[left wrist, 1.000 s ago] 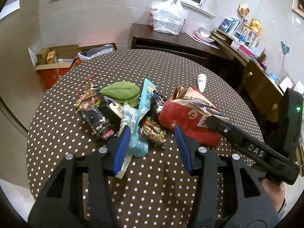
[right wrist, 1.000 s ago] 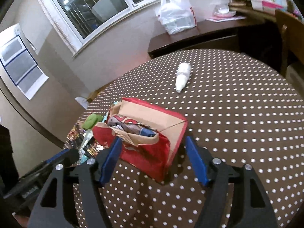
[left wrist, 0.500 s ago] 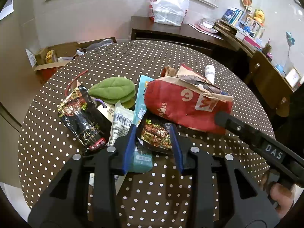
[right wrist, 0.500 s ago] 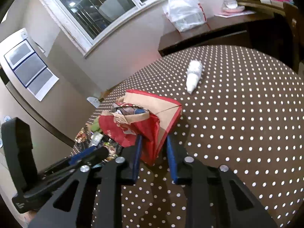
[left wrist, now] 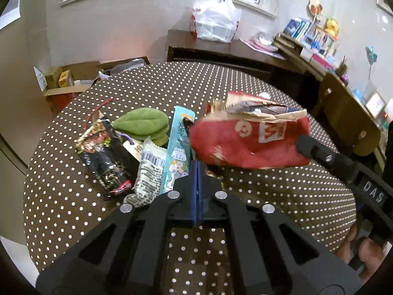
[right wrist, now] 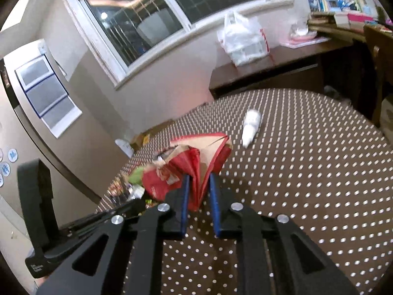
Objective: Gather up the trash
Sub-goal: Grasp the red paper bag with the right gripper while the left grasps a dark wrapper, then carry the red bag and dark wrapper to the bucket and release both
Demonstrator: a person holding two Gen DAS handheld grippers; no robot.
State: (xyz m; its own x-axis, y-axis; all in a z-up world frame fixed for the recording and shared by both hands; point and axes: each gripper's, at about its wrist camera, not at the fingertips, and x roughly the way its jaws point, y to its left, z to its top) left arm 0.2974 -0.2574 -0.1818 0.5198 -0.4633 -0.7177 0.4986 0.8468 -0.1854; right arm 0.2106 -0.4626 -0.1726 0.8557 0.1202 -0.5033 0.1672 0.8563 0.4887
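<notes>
Right hand-held gripper [right wrist: 198,189] clamped one end of a crumpled red-and-brown paper bag [left wrist: 248,142], its blue pads closing on the folded paper and the bag raised a little off the round desk in a brown, white-dotted cloth [left wrist: 282,196]. The bag's torn mouth faced the litter heap, with wrappers already showing inside it. The left hand-held gripper [left wrist: 197,167] was shut tight at the near edge of that heap; a scrap of dark foil snack wrapper appeared to poke out beside its tips, though whether the pads truly pinched it could not be told. Beside it lay a long pale-blue sachet printed with a cartoon cat [left wrist: 178,152], a white crinkled packet with a barcode [left wrist: 147,169], a black glossy snack pouch [left wrist: 105,157] and a green leaf-shaped fabric piece [left wrist: 142,123]. A small white plastic bottle [right wrist: 250,126] lay on its side well beyond the bag.

The step in hand looked like loading the bag. The next move would call for the left to lift its catch to the bag's mouth while the right held it steady.
</notes>
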